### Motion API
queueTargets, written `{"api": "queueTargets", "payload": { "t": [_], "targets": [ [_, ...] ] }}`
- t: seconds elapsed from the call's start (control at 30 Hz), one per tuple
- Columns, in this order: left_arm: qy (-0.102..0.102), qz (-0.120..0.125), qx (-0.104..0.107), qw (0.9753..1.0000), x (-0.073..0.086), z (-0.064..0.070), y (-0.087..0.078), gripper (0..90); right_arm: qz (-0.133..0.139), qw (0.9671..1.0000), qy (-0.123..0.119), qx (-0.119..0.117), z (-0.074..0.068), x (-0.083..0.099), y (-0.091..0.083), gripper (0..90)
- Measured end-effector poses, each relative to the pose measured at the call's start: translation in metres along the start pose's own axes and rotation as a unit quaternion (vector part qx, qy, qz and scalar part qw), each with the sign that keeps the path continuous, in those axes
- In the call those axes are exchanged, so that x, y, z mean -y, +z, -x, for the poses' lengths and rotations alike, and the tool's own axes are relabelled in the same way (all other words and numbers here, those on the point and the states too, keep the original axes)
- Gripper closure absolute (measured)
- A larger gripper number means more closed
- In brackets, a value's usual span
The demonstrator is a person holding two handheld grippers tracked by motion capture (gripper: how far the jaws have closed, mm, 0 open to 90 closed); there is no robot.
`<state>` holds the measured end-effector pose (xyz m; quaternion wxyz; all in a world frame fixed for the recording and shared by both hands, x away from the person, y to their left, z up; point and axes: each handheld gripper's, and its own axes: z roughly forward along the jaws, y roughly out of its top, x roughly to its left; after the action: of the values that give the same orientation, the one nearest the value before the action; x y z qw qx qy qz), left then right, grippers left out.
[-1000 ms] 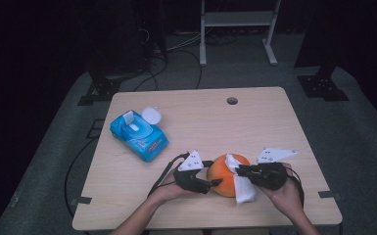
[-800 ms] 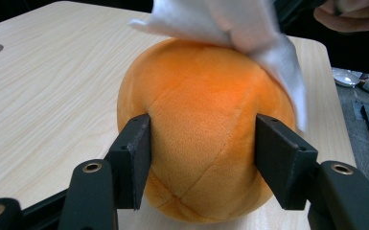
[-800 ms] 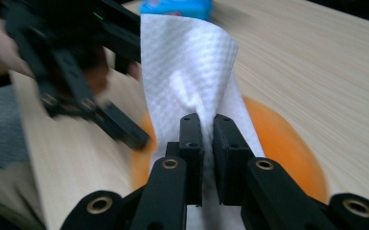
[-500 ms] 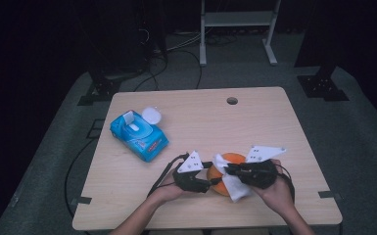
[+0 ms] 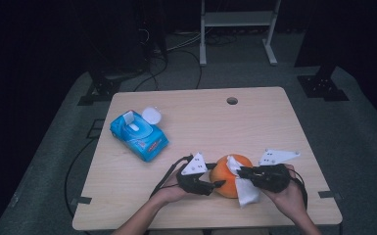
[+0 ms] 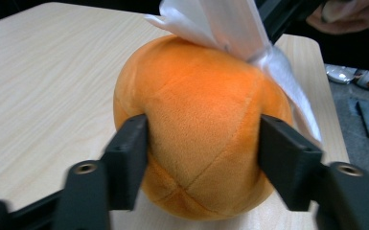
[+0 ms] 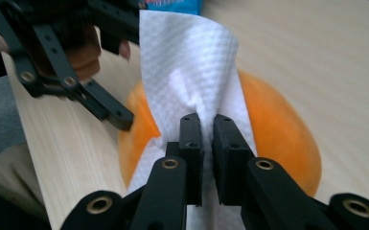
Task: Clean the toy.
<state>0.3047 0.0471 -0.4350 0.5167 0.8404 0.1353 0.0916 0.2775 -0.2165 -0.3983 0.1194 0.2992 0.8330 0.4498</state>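
An orange plush ball (image 5: 226, 172) sits near the table's front edge. My left gripper (image 5: 216, 184) is shut on it, a jaw pressed to each side of the ball (image 6: 199, 129). A white wipe (image 5: 243, 185) drapes over the ball's right side. My right gripper (image 5: 240, 172) is shut on that wipe (image 7: 191, 81), which is bunched between its jaws and held against the top of the ball (image 7: 280, 134). The left gripper (image 7: 112, 112) also shows in the right gripper view, at the ball's far side.
A blue pack of wipes (image 5: 139, 135) with its round white lid open lies at the table's left. A small round hole (image 5: 232, 101) sits near the table's (image 5: 254, 122) far edge. Cables trail from both grippers toward the front edge.
My right gripper has moved left with the wipe, from beside the ball onto its top right. The left gripper and ball have stayed in place.
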Motion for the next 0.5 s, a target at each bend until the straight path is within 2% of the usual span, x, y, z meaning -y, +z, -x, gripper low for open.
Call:
{"api": "queueTargets", "payload": {
  "t": [0.1, 0.23, 0.27, 0.3, 0.4, 0.5],
  "targets": [
    [0.004, 0.002, 0.003, 1.0000, 0.000, 0.001, 0.000, 41.5, 0.015, 0.9995, -0.027, -0.008, -0.012, -0.014, 0.001, 82.4],
    [0.026, -0.004, 0.003, 0.9996, -0.002, 0.007, 0.001, 41.4, 0.009, 0.9981, -0.054, -0.028, -0.027, -0.030, 0.016, 82.4],
    [0.027, -0.006, 0.003, 0.9996, -0.001, 0.007, 0.001, 41.4, 0.003, 0.9979, -0.058, -0.027, -0.029, -0.032, 0.020, 82.4],
    [0.024, -0.006, 0.004, 0.9997, 0.000, 0.006, 0.000, 41.4, 0.000, 0.9979, -0.060, -0.024, -0.027, -0.033, 0.022, 82.4],
    [0.021, -0.007, 0.005, 0.9997, 0.002, 0.004, -0.001, 41.6, 0.009, 0.9990, -0.043, -0.006, -0.012, -0.034, 0.018, 82.3],
    [0.020, -0.007, 0.006, 0.9998, 0.002, 0.003, -0.001, 41.1, 0.008, 0.9997, -0.015, 0.016, 0.009, -0.028, 0.010, 82.3]
  ]
}}
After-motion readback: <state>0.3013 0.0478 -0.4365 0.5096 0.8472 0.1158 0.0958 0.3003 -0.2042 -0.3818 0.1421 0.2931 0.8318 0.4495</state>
